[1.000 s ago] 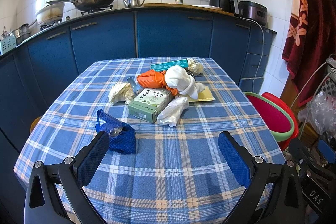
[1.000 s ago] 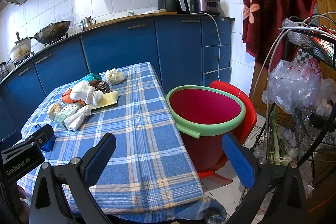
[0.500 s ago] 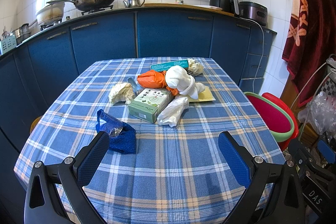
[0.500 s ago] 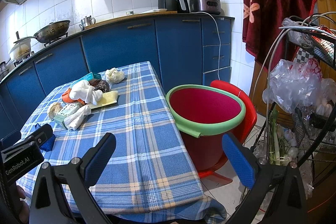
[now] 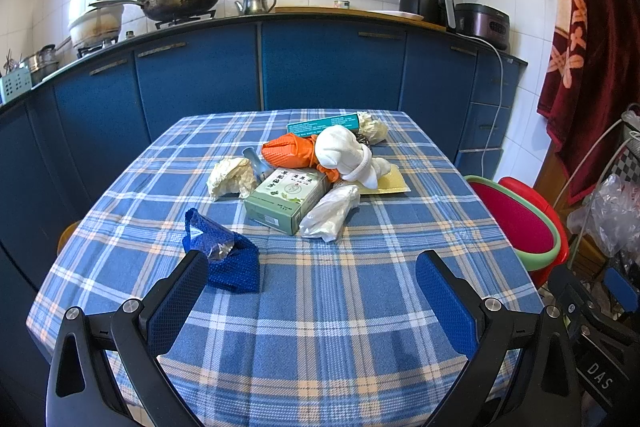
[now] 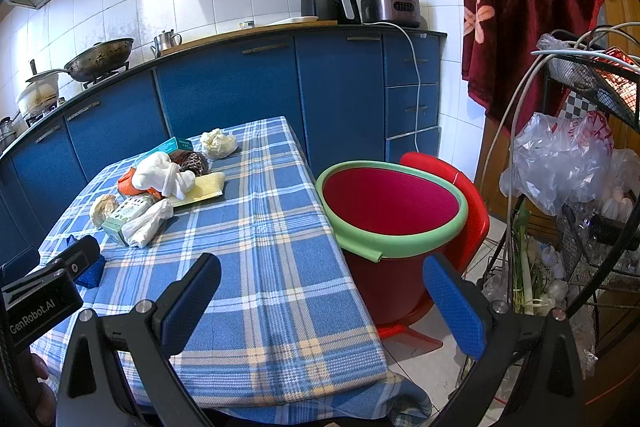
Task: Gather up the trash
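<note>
Trash lies in a heap on the blue plaid table (image 5: 320, 307): a blue mesh bag (image 5: 224, 255), a green box (image 5: 286, 197), a clear plastic wrapper (image 5: 330, 213), crumpled paper (image 5: 230, 179), an orange bag (image 5: 290, 155), a white cloth wad (image 5: 344, 155) and a teal box (image 5: 322, 125). My left gripper (image 5: 312, 291) is open and empty, its left finger just in front of the blue mesh bag. My right gripper (image 6: 322, 297) is open and empty over the table's right edge. A red bucket with a green rim (image 6: 390, 207) stands beside the table.
Blue kitchen cabinets (image 5: 328, 67) run behind the table, with a wok, a kettle and an air fryer on the counter. A red chair (image 6: 460, 187) holds the bucket. A wire rack with plastic bags (image 6: 568, 163) stands at the right.
</note>
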The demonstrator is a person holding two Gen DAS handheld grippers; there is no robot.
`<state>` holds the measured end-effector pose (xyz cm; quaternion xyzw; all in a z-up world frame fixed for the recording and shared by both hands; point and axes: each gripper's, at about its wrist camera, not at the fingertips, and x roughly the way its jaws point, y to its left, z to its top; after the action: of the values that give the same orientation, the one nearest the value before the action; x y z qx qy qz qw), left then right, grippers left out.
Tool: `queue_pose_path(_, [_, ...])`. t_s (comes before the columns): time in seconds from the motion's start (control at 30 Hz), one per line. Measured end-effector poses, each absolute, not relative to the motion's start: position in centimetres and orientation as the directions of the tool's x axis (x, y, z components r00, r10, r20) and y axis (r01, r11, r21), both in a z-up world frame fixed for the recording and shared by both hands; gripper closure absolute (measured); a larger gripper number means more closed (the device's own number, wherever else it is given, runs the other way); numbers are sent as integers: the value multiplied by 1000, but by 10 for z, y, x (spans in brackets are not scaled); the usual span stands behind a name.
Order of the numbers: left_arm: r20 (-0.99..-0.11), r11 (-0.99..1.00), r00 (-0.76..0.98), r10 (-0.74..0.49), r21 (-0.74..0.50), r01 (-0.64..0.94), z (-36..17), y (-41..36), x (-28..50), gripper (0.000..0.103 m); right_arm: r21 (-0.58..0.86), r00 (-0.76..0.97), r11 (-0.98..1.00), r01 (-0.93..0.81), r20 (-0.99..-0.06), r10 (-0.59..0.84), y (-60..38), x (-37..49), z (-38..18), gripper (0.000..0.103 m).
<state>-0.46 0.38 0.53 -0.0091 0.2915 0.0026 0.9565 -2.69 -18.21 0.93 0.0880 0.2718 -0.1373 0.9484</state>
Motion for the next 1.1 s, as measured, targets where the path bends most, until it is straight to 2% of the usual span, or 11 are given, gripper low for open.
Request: queue_pose_path(1.1, [-559,1000,829,-1,-11,-7,7,4,-5,0,96,817,949,302,-539,-205,-183,-26,9,0])
